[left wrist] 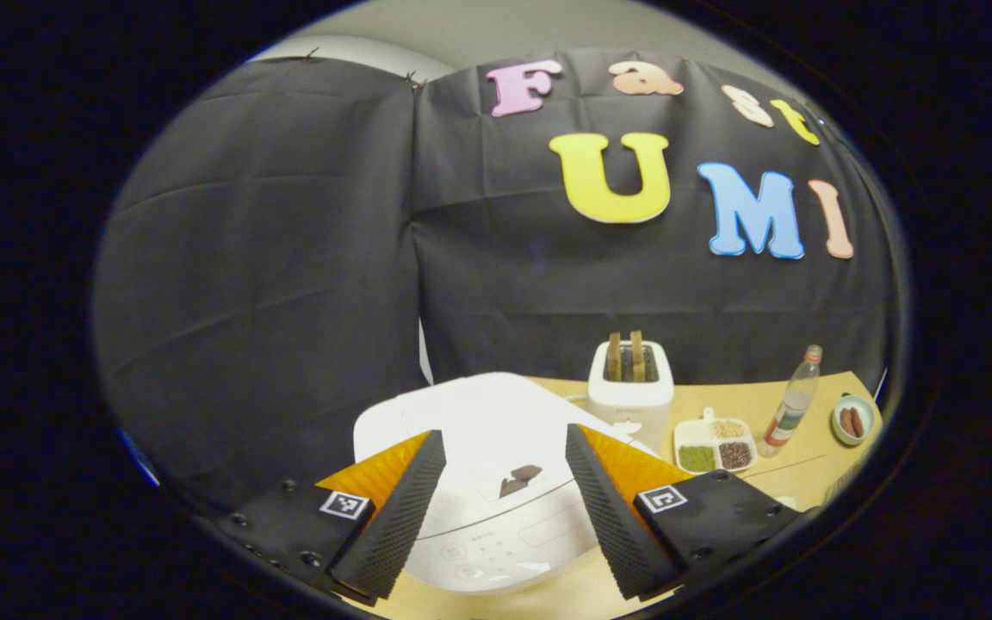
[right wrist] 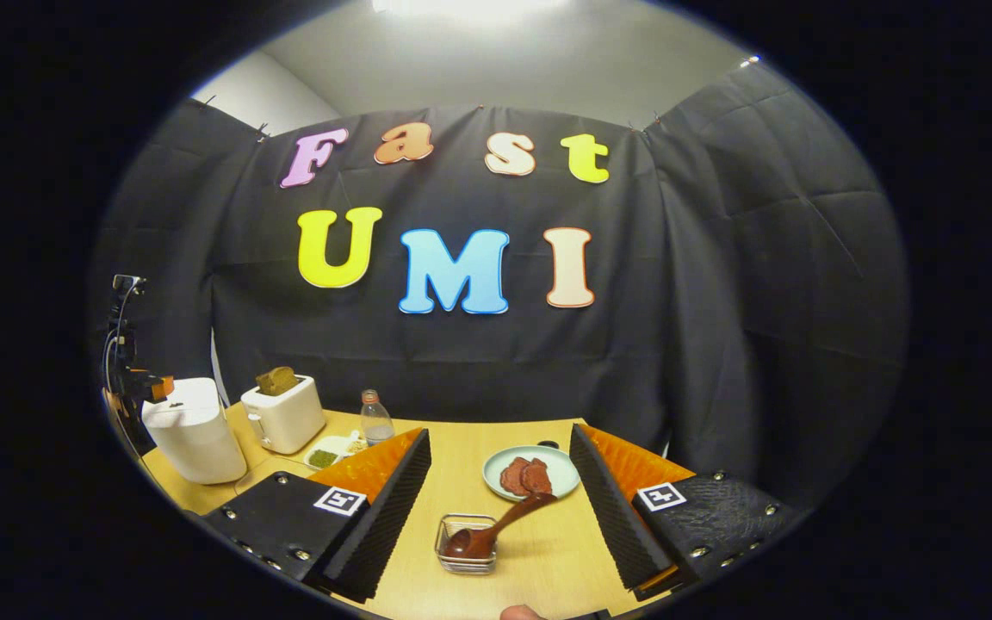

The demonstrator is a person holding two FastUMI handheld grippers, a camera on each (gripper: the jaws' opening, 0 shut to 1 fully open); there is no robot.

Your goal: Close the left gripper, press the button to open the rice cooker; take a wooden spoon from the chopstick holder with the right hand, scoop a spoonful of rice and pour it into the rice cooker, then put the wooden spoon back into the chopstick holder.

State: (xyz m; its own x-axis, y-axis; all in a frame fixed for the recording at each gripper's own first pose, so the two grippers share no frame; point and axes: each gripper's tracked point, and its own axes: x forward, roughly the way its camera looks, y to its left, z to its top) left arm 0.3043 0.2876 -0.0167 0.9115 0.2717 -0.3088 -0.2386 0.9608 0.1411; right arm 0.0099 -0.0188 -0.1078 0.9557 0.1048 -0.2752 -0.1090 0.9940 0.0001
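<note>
Fingers of the left gripper (left wrist: 505,508) are held spread above the closed rice cooker (left wrist: 487,448) on the bench (left wrist: 771,482). Right gripper (right wrist: 500,508) fingers are spread too, framing the wooden spoon (right wrist: 496,527) propped in the chopstick holder (right wrist: 466,544).

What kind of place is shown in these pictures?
Probably a staged kitchen corner in a recording booth, not a real home: a rice cooker, a toaster and a wooden spoon stand on a wooden table, with black cloth hung behind.
</note>
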